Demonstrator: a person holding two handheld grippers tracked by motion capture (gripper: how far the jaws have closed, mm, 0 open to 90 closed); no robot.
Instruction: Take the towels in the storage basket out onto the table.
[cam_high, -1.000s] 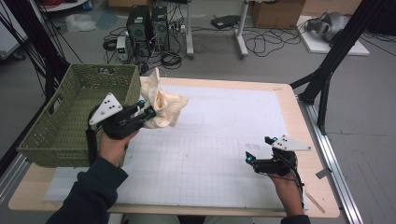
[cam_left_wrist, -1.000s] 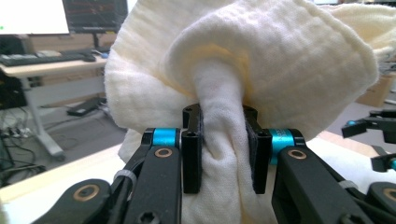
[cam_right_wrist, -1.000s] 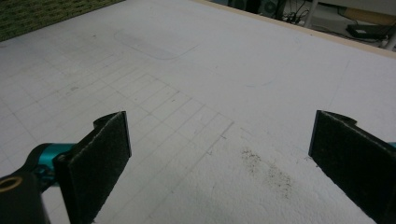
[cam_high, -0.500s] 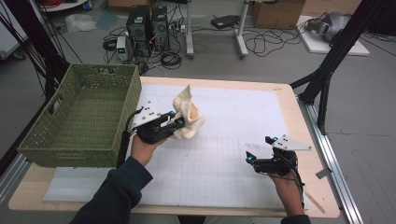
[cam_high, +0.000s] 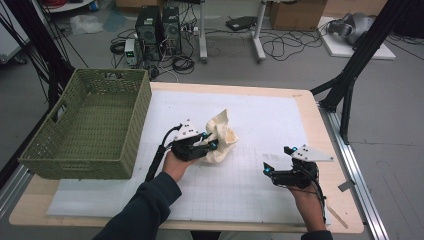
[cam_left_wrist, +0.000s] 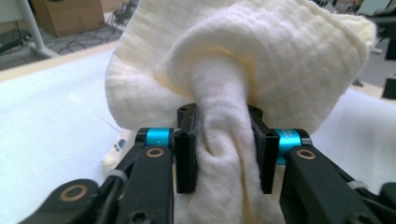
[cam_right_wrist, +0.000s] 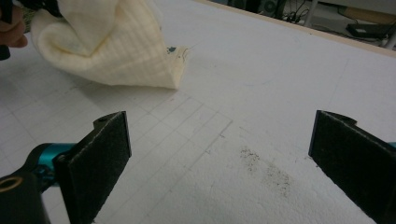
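Left gripper (cam_high: 210, 145), fingers (cam_left_wrist: 186, 154) clamped on a bunched fold of the cream cloth (cam_high: 220, 142) though just easing apart; the cloth rests on the table (cam_high: 260, 120) near the green basket (cam_high: 90, 125). Right gripper (cam_high: 278, 160) (fingers wide apart, holding nothing) sits well apart.

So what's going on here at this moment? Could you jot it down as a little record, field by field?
Work in hand: handling a cream cloth
Left claw: its jaws have just been opening, bunched cloth still pressed between the pads
Cloth position: over the white mat, lower edge touching it
Right claw: jaws wide open, nothing between them, low over the mat
Green basket: at the table's left, nothing visible inside
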